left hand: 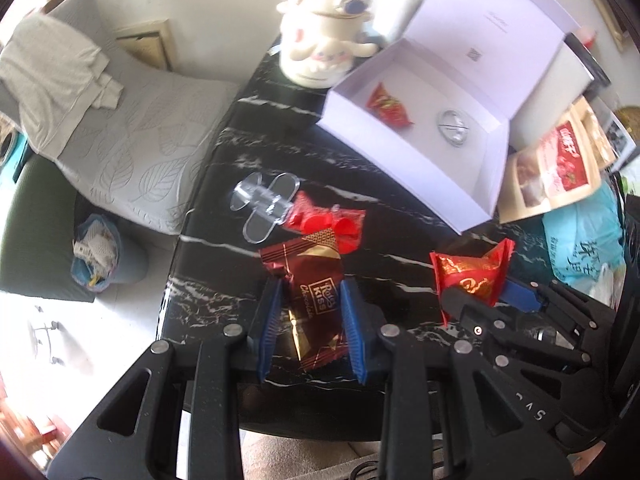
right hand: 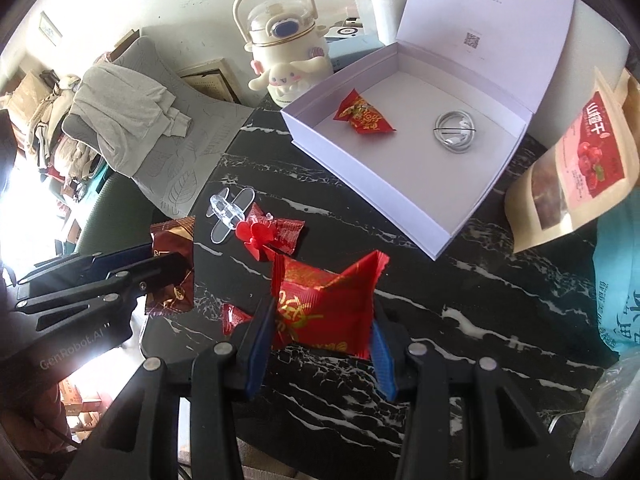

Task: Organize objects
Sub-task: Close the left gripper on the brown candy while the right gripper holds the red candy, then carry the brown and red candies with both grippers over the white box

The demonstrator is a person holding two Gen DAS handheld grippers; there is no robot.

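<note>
My left gripper (left hand: 311,300) is shut on a dark red chocolate packet (left hand: 310,280), held above the black marble table (left hand: 224,264). My right gripper (right hand: 320,320) is shut on a bright red snack packet (right hand: 326,300), also lifted off the table. Each gripper shows in the other's view: the right one (left hand: 480,296) with its red packet (left hand: 472,272), the left one (right hand: 164,264) with the chocolate packet (right hand: 172,264). An open white box (right hand: 360,184) at the back holds a red packet (right hand: 362,118) and a coiled white cable (right hand: 454,130).
On the table lie a clear plastic clip (right hand: 230,214), a small red toy with a red wrapper (right hand: 268,234) and another red wrapper (right hand: 232,318). A white kettle (right hand: 284,40), a dried-fruit pouch (right hand: 580,168) and a blue bag (right hand: 618,280) stand around the box.
</note>
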